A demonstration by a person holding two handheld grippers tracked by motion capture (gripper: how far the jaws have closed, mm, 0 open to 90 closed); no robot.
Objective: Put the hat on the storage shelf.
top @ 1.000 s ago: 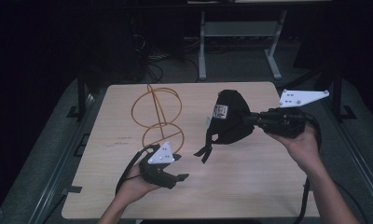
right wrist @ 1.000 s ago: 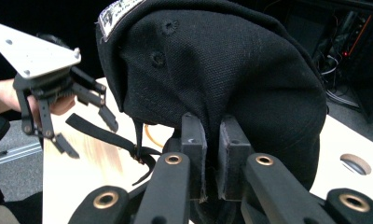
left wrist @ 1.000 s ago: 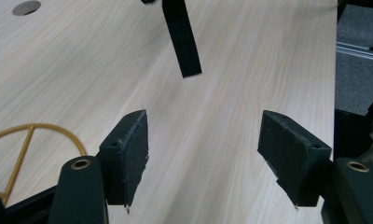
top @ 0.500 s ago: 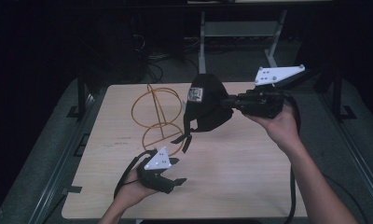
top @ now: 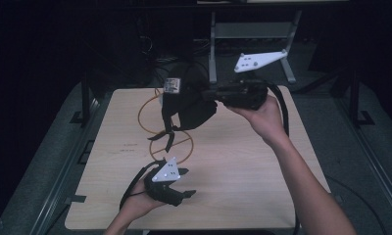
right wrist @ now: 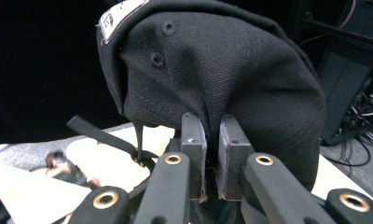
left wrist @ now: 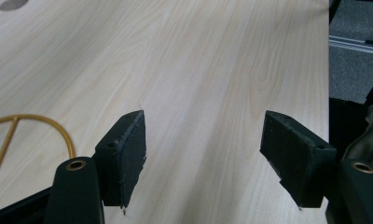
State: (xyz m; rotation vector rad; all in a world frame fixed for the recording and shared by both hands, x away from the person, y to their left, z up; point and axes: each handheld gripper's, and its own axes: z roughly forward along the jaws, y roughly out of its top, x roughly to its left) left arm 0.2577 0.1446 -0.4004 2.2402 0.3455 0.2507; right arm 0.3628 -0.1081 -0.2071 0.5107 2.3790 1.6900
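The bench carries a gold wire stand, above which a black cap is held in the air. The cap's fabric is pinched between the closed fingers of the right gripper. The left gripper rests low with fingers apart and empty. The crown is best lowered squarely over the stand's top, with the strap kept clear of the wire.
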